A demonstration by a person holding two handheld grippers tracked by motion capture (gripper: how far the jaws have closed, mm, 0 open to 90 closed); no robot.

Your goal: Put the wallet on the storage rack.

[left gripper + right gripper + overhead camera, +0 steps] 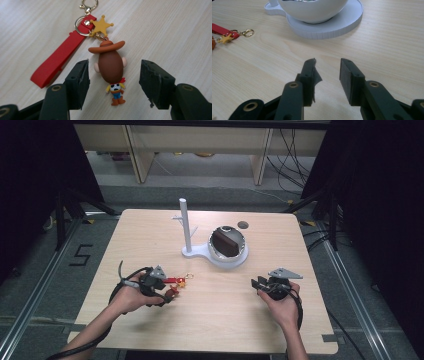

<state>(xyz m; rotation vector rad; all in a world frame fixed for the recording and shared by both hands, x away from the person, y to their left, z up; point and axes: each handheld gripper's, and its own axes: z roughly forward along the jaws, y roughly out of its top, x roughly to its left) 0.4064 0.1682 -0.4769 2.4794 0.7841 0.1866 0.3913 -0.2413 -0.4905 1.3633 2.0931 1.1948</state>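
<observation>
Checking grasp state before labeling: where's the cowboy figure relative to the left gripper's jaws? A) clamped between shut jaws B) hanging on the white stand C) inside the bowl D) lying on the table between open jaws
D: in the left gripper view the figure lies flat on the table with a gap to each jaw of the left gripper, which stands open.

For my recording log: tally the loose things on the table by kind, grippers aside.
Keychain with cowboy figure, red strap: 1
White stand with pegs: 1
Bowl on the stand's base: 1
Total: 3
</observation>
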